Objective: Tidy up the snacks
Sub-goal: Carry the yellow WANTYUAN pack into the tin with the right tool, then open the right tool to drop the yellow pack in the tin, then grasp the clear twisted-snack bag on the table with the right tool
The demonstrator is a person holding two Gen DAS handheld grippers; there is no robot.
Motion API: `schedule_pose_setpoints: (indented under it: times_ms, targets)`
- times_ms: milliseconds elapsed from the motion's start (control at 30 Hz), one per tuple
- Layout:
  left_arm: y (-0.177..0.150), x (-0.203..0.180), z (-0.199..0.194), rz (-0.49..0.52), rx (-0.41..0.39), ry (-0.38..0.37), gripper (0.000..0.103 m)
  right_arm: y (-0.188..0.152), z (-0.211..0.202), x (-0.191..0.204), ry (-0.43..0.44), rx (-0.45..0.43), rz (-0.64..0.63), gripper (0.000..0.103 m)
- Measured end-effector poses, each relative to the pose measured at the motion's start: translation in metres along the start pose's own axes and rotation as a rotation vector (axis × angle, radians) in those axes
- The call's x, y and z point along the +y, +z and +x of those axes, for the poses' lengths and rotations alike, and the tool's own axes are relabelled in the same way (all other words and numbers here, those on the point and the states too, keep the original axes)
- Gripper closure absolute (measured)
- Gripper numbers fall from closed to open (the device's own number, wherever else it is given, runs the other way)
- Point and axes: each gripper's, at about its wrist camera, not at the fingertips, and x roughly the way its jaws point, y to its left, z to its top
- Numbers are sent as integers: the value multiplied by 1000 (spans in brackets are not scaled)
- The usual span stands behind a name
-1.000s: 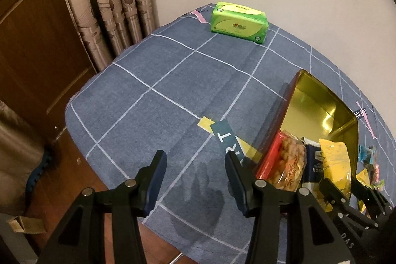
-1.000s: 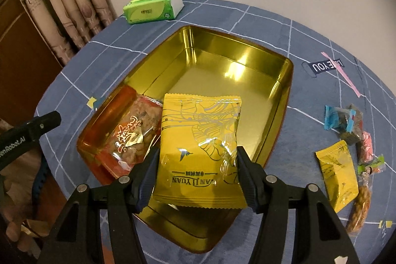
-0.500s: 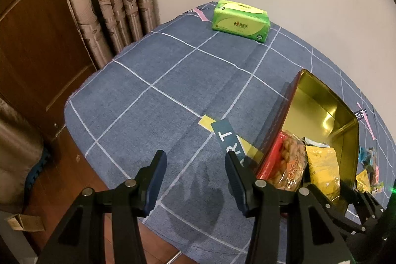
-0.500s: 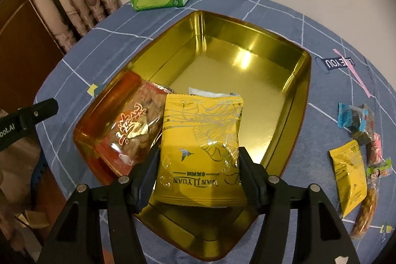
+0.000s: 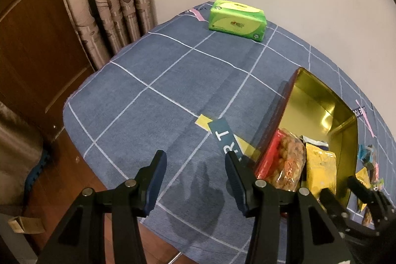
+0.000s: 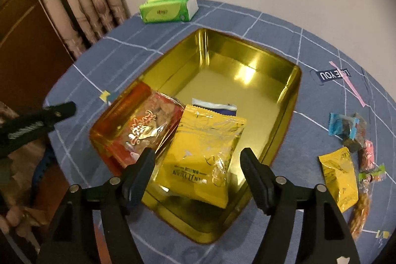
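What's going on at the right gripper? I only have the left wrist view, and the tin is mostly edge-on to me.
Observer: The right gripper is opening; the big yellow packet lies in the gold tin, clear of both pads.
Operator: What else is inside?
Observer: A red snack bag beside the yellow packet, and a blue-and-white packet partly under it.
Operator: What's left outside the tin?
Observer: A smaller yellow packet and several small wrapped sweets lie on the blue tablecloth to the tin's right.
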Motion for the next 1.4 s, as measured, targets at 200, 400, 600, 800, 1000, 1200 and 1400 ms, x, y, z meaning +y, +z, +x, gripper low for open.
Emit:
schedule_pose_setpoints:
  times_ms: [200, 400, 600, 800, 1000, 1200, 1400]
  targets:
    - [-4, -16, -5, 59, -12, -5, 53, -10, -30, -39, -36, -43, 65, 34]
    - [-9, -33, -10, 113, -13, -18, 53, -26, -53, -99, -114, -51, 168, 34]
    - [-14, -44, -13, 148, -23, -14, 53, -50, -65, -169, -210, -40, 298, 34]
    - [-18, -53, -14, 172, -17, -12, 53, -80, -69, -217, -271, -4, 395, 34]
    - [-25, -64, -15, 215, -20, 0, 53, -101, -59, -232, -264, 42, 424, 34]
    - [-29, -67, -18, 212, -24, 9, 53, -106, -46, -235, -252, 58, 439, 34]
    - [-32, -77, -26, 221, -29, 7, 53, -111, -39, -239, -254, 67, 446, 35]
